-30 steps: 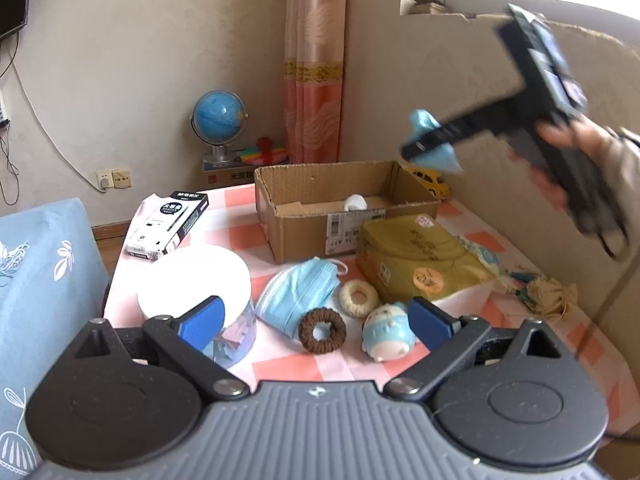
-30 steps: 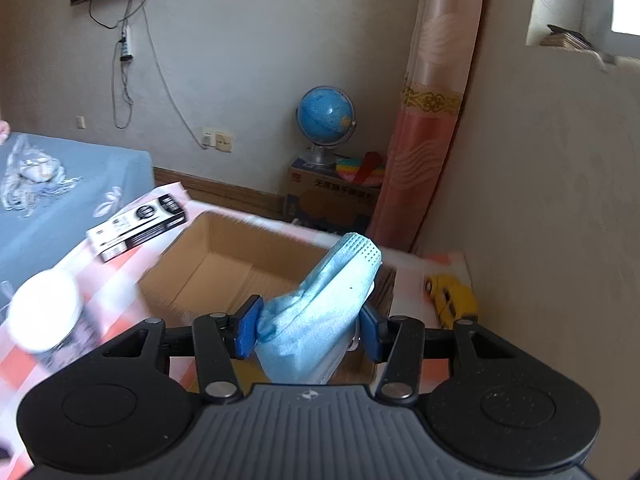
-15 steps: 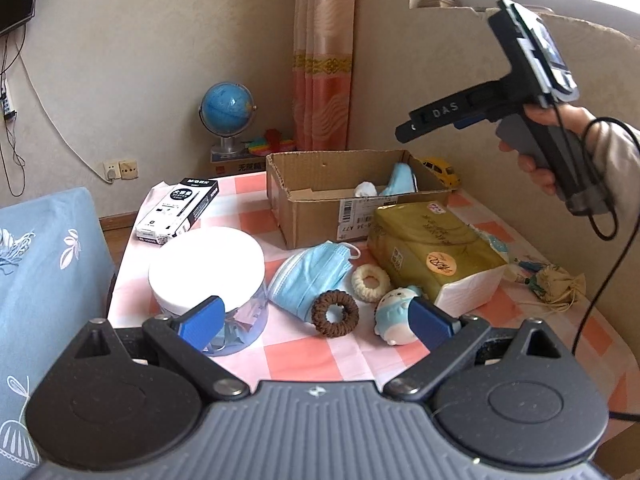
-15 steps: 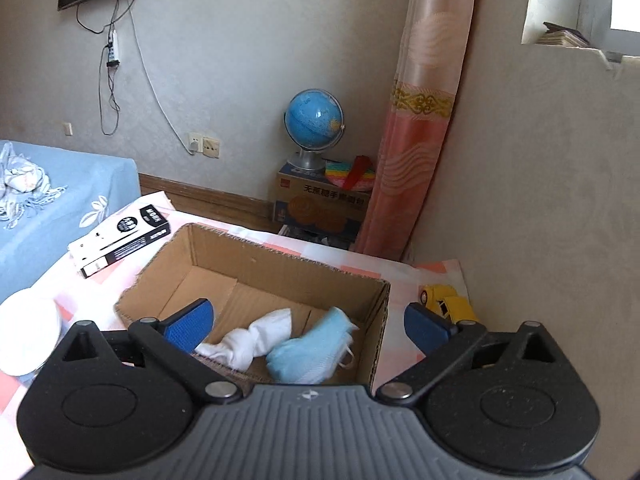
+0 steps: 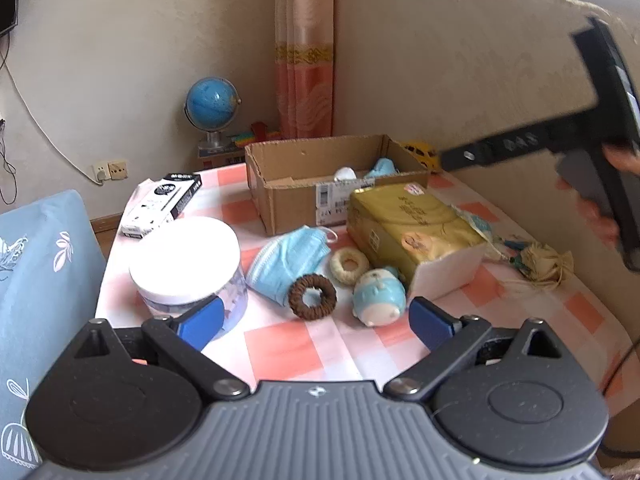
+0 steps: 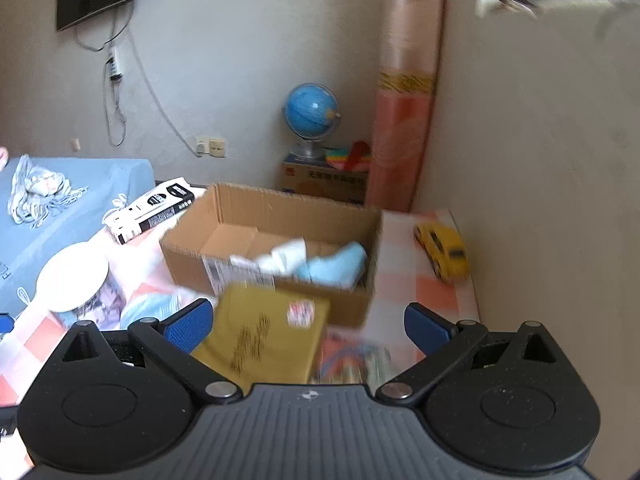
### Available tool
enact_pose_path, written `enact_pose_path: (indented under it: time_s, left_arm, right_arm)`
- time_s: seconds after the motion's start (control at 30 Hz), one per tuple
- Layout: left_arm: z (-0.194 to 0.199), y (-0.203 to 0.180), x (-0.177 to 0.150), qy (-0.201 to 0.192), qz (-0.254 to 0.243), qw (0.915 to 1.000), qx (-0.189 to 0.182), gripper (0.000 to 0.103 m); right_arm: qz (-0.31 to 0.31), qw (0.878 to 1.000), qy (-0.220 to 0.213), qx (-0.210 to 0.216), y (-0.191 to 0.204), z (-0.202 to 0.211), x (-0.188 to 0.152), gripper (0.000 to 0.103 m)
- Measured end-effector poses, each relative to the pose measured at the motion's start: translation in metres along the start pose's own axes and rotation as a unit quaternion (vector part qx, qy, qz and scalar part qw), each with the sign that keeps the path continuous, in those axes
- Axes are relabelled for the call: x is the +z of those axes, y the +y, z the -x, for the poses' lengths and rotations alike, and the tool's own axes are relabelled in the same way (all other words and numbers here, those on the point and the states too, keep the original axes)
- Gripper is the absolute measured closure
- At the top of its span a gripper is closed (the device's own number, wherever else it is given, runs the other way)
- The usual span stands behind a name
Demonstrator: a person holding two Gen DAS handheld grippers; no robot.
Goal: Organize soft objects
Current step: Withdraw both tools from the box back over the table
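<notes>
A cardboard box (image 5: 288, 196) (image 6: 192, 252) stands at the table's far side; a blue mask (image 6: 340, 266) (image 5: 383, 167) and a white soft item (image 6: 286, 254) lie in it. On the table lie another blue mask (image 5: 286, 262), a brown ring (image 5: 313, 297), a cream ring (image 5: 349, 265) and a pale blue plush (image 5: 378, 295). My left gripper (image 5: 316, 322) is open and empty above the table's near edge. My right gripper (image 6: 308, 322) is open and empty, above the yellow tissue pack (image 6: 264, 332) (image 5: 408, 226); from the left wrist view it hangs at the right (image 5: 456, 158).
A white-lidded jar (image 5: 186, 266), a black-and-white carton (image 5: 164, 204), a yellow toy car (image 6: 442, 250), a straw bundle (image 5: 544, 260) sit on the checked cloth (image 5: 304, 344). A wall runs along the right. A blue bed (image 6: 60, 208) lies left.
My right gripper opened and dropped the blue mask into the box, then drew back toward the tissue pack. My left gripper stayed open and moved slightly closer to the table items.
</notes>
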State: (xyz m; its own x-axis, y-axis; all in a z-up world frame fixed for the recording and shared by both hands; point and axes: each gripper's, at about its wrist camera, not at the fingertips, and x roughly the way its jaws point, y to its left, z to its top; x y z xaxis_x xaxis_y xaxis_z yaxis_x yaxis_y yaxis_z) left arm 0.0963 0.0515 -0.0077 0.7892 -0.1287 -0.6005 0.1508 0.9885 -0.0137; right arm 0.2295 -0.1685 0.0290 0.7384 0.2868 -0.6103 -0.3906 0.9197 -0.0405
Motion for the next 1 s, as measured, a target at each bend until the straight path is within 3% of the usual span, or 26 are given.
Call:
enact_pose_path:
  time_s: [0.27,0.5,0.73,0.9,1.0]
  left_arm:
    - [-0.013,-0.011,-0.013,0.032,-0.012,0.9993,-0.013,0.004]
    - [-0.030,-0.034,-0.024,0.069,-0.040,0.9962,-0.036,0.004]
    - [-0.031,-0.047,-0.024,0.077,-0.051,0.9949,-0.042,0.004]
    - [-0.037,-0.052,-0.024,0.091,-0.056,0.9933,-0.045,0.004]
    - [-0.044,-0.055,-0.023,0.102,-0.054,0.9923,-0.046,0.004]
  right_arm:
    - [-0.045,0.997,0.003,-0.069,-0.011,0.038,-0.083,0.000]
    - [-0.103,0.989,0.031,-0.100,-0.032,0.042,-0.127,0.000]
    - [-0.110,0.989,0.048,-0.088,-0.043,0.019,-0.132,0.000]
    - [-0.094,0.992,0.067,-0.044,-0.033,0.012,-0.137,0.000]
    - [-0.081,0.993,0.074,-0.052,-0.027,0.011,-0.143,0.000]
